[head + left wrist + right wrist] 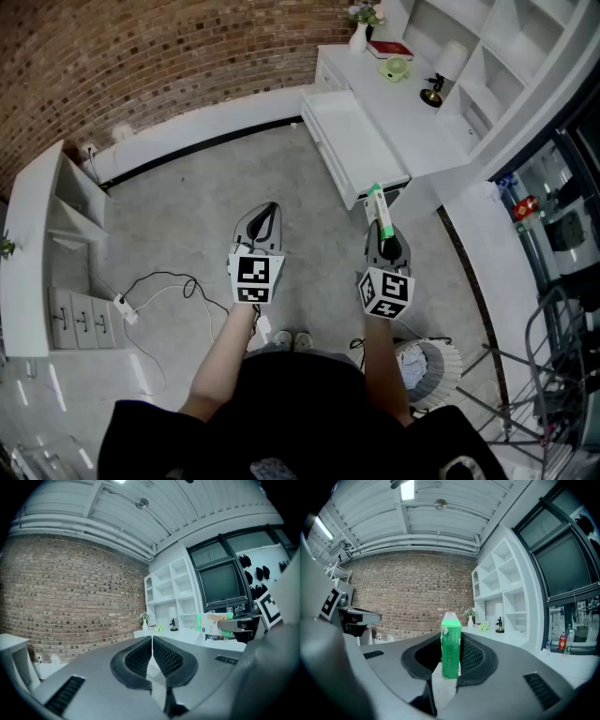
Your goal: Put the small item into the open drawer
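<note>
We saw a bright green carton (451, 653) with small dark print down its side, framed by the grey, black-padded right gripper (451, 641). That one and the grey left gripper (152, 641) each bore black-and-white square markers. Around them we noted the white drawer (349, 141), the red-brown brick wall (169, 56) and the pale grey floor (187, 216).

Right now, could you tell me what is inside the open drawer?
The open drawer looks bare white inside; nothing visible. The green carton covers a bit of its front edge.
</note>
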Available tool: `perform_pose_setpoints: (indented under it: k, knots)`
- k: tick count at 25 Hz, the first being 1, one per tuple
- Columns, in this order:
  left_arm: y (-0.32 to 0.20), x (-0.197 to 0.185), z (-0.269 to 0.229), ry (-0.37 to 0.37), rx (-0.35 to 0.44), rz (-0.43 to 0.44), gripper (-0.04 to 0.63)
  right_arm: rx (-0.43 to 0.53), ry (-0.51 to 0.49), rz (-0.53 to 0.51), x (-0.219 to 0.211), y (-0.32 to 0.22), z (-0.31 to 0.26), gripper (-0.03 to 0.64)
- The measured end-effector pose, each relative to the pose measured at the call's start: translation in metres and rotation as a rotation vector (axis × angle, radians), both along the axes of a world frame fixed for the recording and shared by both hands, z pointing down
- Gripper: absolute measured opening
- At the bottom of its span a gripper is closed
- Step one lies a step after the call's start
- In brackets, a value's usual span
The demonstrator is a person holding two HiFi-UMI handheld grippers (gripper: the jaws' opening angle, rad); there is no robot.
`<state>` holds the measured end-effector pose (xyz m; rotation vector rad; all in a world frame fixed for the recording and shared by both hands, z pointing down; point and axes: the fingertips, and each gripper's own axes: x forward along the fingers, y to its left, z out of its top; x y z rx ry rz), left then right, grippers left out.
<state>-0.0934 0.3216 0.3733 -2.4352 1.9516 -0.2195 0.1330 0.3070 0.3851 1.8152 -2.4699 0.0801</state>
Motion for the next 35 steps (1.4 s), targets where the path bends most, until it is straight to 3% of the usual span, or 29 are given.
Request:
perform_pose_setpoints:
  k: [25,35]
  knots:
    - [-0.014,-0.029,0.011,0.018,-0.002,0.050,0.027,0.023,-0.054,0.083,-0.018,0.000,0.002,0.081]
    - [-0.061,-0.036,0.020,0.010,-0.007,0.069,0.026,0.034,-0.079,0.134,-0.010,-0.047,0.005,0.081]
